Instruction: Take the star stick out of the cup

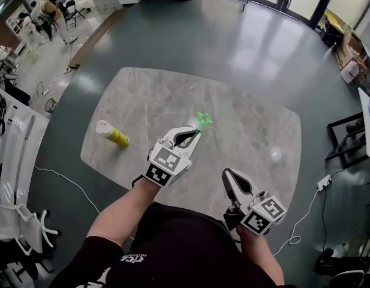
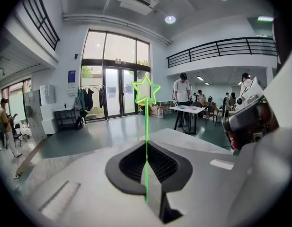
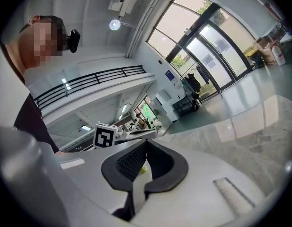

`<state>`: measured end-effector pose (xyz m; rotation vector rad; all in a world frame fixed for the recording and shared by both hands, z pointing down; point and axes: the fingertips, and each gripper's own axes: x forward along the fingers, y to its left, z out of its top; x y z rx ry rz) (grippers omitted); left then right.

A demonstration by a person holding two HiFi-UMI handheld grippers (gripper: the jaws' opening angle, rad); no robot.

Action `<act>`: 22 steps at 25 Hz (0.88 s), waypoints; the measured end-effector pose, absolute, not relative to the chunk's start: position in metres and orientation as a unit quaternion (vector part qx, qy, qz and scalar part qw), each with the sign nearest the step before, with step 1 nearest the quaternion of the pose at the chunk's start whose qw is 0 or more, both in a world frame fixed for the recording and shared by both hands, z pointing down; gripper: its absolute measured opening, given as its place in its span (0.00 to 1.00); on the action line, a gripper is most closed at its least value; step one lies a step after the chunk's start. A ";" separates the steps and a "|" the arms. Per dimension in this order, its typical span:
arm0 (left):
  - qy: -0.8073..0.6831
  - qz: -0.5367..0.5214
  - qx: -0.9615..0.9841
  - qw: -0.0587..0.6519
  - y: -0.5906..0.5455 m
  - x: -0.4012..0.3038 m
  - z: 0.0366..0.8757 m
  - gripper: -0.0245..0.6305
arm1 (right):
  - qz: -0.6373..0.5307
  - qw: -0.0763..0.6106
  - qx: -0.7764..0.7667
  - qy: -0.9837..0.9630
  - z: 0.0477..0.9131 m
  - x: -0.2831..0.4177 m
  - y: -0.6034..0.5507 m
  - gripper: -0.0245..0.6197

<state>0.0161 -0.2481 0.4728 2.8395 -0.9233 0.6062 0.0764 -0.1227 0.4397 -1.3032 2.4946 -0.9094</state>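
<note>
Near the middle of the head view, over the grey desk (image 1: 250, 125), the left tongs (image 1: 195, 134) are pinched tight on the green star stick (image 1: 203, 122), the cup (image 1: 112, 134) lies on its side well apart at the left, and the right tongs (image 1: 228, 174), lower right, are closed and hold nothing.

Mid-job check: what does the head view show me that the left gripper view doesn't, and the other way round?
Only the head view: the yellow cup on the table, off to the left, with nothing sticking out of it.

Only the left gripper view: the pinch itself, with the jaws closed on the thin shaft, the star outline standing straight above them, and the room's glass doors behind.

Both: the left gripper holding the green star stick, apart from the cup.
</note>
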 end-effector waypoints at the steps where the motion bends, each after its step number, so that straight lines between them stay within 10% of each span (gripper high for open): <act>1: -0.306 0.195 0.930 0.049 -0.244 0.013 0.470 0.05 | -0.306 0.090 -0.433 0.843 0.440 0.073 -0.122 0.06; 22: -0.308 0.218 0.917 0.126 -0.186 -0.026 0.528 0.05 | -0.329 0.066 -0.407 0.849 0.457 0.050 -0.116 0.06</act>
